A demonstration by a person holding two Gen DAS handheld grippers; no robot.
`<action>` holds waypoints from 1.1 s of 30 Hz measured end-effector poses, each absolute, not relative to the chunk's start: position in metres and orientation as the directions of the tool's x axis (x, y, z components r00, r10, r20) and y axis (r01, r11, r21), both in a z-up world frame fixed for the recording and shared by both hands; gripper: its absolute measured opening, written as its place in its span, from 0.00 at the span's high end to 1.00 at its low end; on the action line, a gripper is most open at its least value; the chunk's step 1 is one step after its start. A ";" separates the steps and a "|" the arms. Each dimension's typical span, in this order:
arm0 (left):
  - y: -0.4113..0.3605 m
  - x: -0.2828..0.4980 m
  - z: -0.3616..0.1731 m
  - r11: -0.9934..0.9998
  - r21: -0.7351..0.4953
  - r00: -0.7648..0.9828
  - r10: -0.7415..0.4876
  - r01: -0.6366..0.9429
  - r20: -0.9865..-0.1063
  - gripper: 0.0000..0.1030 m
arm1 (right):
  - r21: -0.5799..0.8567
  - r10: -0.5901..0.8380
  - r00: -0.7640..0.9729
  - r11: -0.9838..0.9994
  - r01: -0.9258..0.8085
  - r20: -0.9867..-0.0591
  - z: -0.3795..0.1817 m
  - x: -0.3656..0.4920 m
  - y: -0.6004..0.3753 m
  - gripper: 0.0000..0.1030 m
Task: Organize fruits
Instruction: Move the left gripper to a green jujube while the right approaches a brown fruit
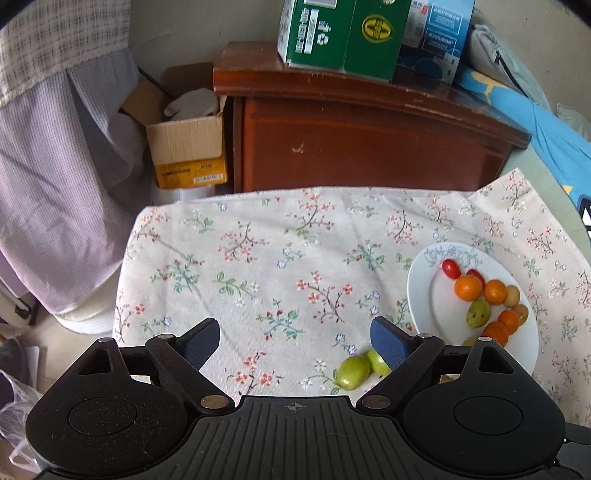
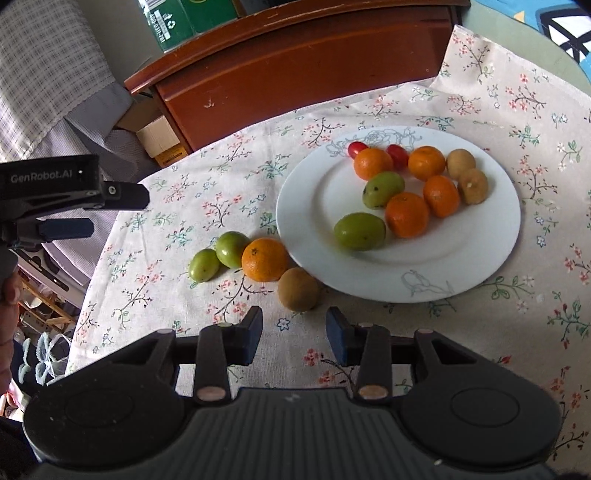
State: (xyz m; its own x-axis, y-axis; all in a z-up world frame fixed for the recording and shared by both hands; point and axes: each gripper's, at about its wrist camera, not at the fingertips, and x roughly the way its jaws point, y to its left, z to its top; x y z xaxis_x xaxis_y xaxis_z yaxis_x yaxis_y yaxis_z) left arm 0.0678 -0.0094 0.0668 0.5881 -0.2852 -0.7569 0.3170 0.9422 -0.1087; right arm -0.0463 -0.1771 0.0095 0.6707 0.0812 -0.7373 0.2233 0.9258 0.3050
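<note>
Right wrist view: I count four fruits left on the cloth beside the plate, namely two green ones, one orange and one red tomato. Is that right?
Not quite. The fourth is a brown fruit, not a red tomato; both tomatoes already sit on the plate. The right wrist view shows it. The two green ones and the orange do lie on the cloth.

In the left wrist view, the right finger (image 1: 389, 347) covers part of one green fruit (image 1: 377, 361) beside the plate (image 1: 424, 295), whose near rim lies behind the gripper body. Boxes (image 1: 343, 33) beyond the plate are cut by the top edge.
</note>
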 end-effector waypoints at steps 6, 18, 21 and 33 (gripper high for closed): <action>-0.007 0.067 0.058 0.946 -0.083 0.584 -0.261 0.313 -0.769 0.12 | 0.279 0.044 0.683 0.931 0.238 -0.729 0.008 -0.042 -0.174 0.62; -0.019 0.055 0.040 0.898 -0.030 0.555 -0.298 0.440 -0.776 0.13 | 0.222 -0.016 0.700 0.943 0.248 -0.713 0.006 -0.037 -0.169 0.74; -0.024 0.050 0.035 0.878 -0.004 0.553 -0.305 0.478 -0.776 0.13 | 0.242 0.001 0.699 0.938 0.247 -0.715 0.007 -0.038 -0.173 0.74; -0.041 0.045 0.023 0.826 0.020 0.553 -0.359 0.563 -0.752 0.21 | 0.320 0.077 0.676 0.916 0.243 -0.733 0.008 -0.054 -0.180 0.74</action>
